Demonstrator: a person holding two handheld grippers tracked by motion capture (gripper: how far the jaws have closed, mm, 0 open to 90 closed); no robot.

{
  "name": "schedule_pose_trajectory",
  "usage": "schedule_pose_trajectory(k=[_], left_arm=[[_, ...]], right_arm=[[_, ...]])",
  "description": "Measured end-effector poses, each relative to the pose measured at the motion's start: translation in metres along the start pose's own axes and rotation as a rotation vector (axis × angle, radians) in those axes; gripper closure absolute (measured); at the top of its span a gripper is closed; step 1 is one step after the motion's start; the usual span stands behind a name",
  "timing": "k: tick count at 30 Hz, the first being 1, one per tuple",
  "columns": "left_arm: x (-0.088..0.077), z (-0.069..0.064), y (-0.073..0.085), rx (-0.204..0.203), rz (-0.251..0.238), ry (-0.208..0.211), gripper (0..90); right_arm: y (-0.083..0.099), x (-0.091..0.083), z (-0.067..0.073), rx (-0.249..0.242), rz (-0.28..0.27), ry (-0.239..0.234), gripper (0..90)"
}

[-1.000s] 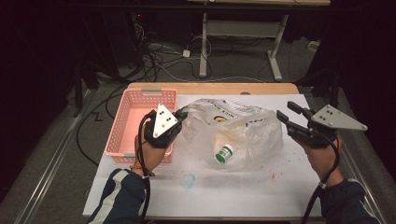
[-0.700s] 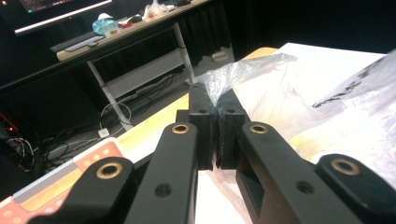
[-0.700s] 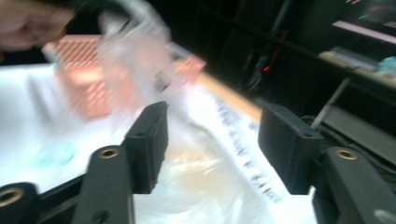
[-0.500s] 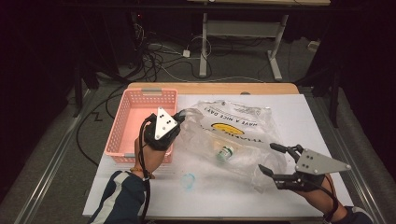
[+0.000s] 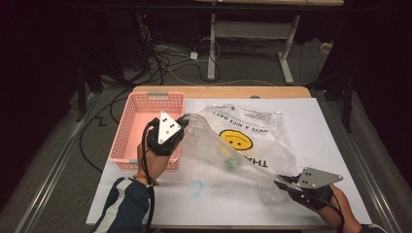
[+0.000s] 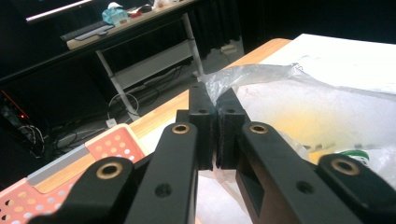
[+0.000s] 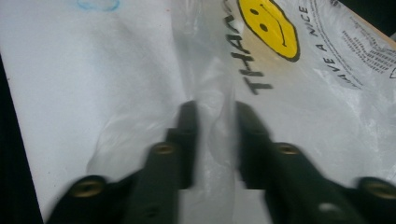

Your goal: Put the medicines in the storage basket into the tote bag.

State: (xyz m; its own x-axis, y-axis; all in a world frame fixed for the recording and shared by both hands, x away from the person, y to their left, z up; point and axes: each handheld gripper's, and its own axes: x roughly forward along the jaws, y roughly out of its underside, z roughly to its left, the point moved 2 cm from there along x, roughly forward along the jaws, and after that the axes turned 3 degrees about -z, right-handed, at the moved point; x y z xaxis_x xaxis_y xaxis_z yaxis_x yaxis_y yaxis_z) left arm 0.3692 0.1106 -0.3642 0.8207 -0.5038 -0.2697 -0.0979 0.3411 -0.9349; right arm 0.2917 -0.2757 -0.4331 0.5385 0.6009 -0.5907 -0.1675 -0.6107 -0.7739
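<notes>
A clear plastic bag [image 5: 252, 131] with a yellow smiley face lies stretched across the white table top [image 5: 335, 126]. A green-capped bottle [image 5: 232, 164] shows through it. My left gripper [image 5: 187, 121] is shut on the bag's upper left edge, beside the pink basket [image 5: 145, 121]; in the left gripper view the plastic [image 6: 261, 77] bunches out from between the touching jaws of the left gripper [image 6: 217, 116]. My right gripper [image 5: 281, 183] is low at the bag's near right corner. Its jaws have just been closing, and a fold of the bag [image 7: 303, 93] sits pinched between them at the right gripper [image 7: 215, 109].
The empty pink basket [image 6: 116, 140] stands at the table's left. A blue scribble [image 5: 196, 187] marks the white sheet near the front edge. Beyond the table's wooden far edge [image 5: 223, 91] are cables and a desk frame on the floor.
My right gripper came down from the raised right side to the bag's near right corner, opened wide, then closed on the plastic. The bag now lies stretched between both grippers. The left hand barely moved.
</notes>
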Motion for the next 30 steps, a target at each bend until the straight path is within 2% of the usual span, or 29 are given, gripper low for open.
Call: schedule_pose_trajectory(k=[1,4,8,12,13,14,17,20,23,26,27,30], left_arm=[[0.0,0.0,0.0,0.001,0.0,0.001,85.5],[0.0,0.001,-0.002,-0.002,-0.003,-0.001,85.5],[0.004,0.002,-0.006,-0.004,-0.011,-0.003,85.5],[0.012,0.004,-0.015,-0.009,-0.017,0.001,85.4],[0.014,0.004,-0.017,-0.009,-0.019,-0.001,85.4],[0.016,0.005,-0.02,-0.009,-0.022,-0.004,85.4],[0.021,0.009,-0.029,-0.002,-0.033,-0.02,85.4],[0.02,0.021,-0.037,-0.027,-0.049,-0.04,85.5],[0.017,0.033,-0.045,-0.038,-0.057,-0.064,85.4],[0.014,0.038,-0.054,-0.019,-0.067,-0.065,85.4],[0.013,0.038,-0.059,0.005,-0.073,-0.079,85.4],[0.008,0.037,-0.07,0.013,-0.097,-0.072,85.4]], right_arm=[[-0.001,-0.002,-0.001,-0.004,-0.003,0.009,89.6],[-0.009,-0.011,-0.003,-0.022,-0.069,0.024,90.0],[-0.026,-0.024,-0.01,-0.01,-0.203,0.079,90.0],[-0.045,-0.037,-0.027,0.037,-0.34,0.145,90.0],[-0.054,-0.041,-0.038,0.06,-0.388,0.165,90.0],[-0.054,-0.041,-0.038,0.06,-0.388,0.165,90.0],[-0.068,-0.044,-0.055,0.086,-0.455,0.213,90.0],[-0.082,-0.049,-0.074,0.118,-0.504,0.262,90.0],[-0.092,-0.058,-0.096,0.193,-0.556,0.302,90.0],[-0.099,-0.066,-0.114,0.235,-0.581,0.325,90.0],[-0.102,-0.067,-0.117,0.234,-0.584,0.338,90.0],[-0.11,-0.073,-0.123,0.234,-0.599,0.372,90.0]])
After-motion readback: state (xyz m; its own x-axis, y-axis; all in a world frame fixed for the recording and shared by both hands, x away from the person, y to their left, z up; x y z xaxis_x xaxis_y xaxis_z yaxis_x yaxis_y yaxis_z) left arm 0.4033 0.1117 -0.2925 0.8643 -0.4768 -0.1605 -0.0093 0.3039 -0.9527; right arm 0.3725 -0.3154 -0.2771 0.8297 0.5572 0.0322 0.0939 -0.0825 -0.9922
